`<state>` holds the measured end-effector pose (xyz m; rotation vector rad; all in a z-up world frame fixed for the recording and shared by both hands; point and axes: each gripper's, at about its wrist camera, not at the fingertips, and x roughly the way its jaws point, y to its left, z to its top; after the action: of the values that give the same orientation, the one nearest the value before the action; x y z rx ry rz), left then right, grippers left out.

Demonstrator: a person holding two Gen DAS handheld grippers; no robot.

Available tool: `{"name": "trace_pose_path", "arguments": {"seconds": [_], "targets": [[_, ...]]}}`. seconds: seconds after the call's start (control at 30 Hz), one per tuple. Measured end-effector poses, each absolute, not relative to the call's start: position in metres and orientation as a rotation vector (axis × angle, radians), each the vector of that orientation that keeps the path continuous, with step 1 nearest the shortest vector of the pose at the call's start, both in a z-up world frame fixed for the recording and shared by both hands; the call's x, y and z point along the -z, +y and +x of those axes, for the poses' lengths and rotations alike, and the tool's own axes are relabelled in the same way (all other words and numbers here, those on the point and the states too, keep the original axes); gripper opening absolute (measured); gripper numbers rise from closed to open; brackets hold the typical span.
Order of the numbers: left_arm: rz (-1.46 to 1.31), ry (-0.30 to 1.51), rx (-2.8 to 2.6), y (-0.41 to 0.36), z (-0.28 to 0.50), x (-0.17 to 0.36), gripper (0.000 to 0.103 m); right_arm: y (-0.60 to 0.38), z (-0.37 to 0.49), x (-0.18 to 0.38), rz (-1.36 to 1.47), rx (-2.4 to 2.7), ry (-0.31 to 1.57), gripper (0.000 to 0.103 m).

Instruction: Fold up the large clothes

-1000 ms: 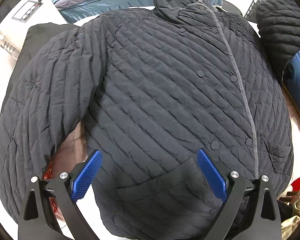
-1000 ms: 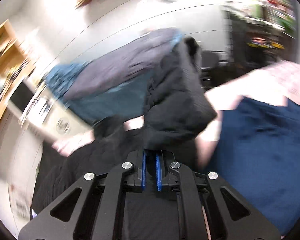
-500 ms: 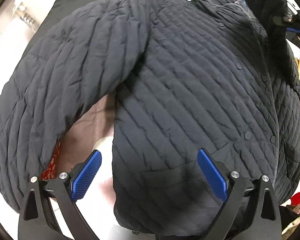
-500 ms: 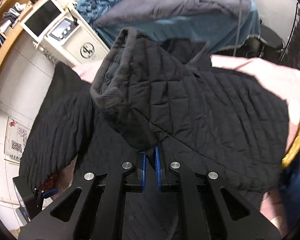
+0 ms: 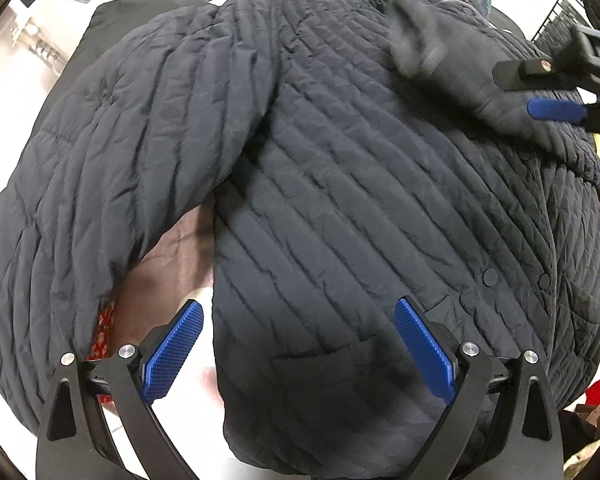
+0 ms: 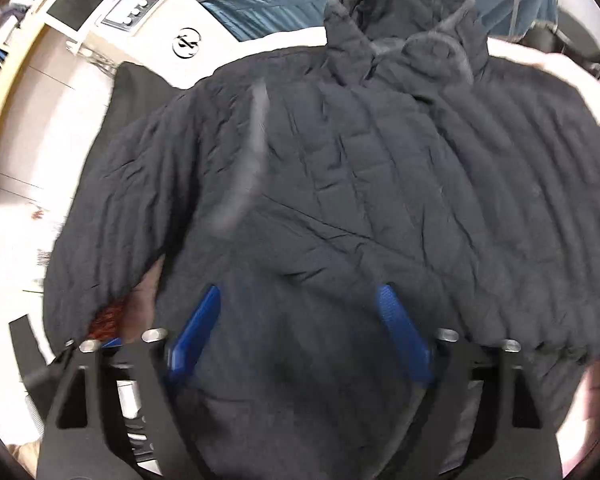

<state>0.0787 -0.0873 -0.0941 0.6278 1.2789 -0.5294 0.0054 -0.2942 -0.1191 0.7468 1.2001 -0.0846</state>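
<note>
The quilted jacket [image 5: 340, 184] filled the frame, spread flat on the desk. Puffy and soft, it looked best pinched at cuff or hem. Left tongs [image 5: 300, 344] gaped empty; right tongs [image 6: 300, 332] had just released, holding nothing.

Pinkish bed cover [image 5: 180, 248], apparently, under a spread dark quilted jacket [image 5: 340, 200].

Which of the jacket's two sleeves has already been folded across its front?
The sleeve beside the right gripper lies across the chest; the other sleeve is spread outward.
</note>
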Motion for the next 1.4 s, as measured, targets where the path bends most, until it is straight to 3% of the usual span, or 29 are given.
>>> {"name": "trace_pose_path", "arguments": {"seconds": [0.3,0.57,0.67,0.83,0.93,1.07,1.4], "targets": [[0.691,1.128,0.576,-0.14,0.091,0.074,0.094,-0.349,-0.05,0.117,0.732,0.391,1.109,0.082],[0.761,1.0,0.728,-0.242,0.091,0.069,0.094,-0.397,-0.076,0.164,0.681,0.605,1.299,0.082],[0.779,0.988,0.738,-0.279,0.097,0.083,0.095,-0.4,-0.079,0.182,0.665,0.593,1.344,0.089],[0.834,1.099,0.688,-0.316,0.114,0.137,0.097,-0.399,-0.069,0.206,0.622,0.574,1.417,0.097],[0.797,1.197,0.667,-0.319,0.127,0.164,0.098,-0.403,-0.057,0.225,0.607,0.551,1.461,0.097],[0.666,1.293,0.671,-0.309,0.144,0.177,0.098,-0.409,-0.048,0.237,0.618,0.554,1.49,0.098],[0.666,1.328,0.662,-0.319,0.157,0.195,0.099,-0.415,-0.038,0.251,0.635,0.573,1.494,0.099]]}}
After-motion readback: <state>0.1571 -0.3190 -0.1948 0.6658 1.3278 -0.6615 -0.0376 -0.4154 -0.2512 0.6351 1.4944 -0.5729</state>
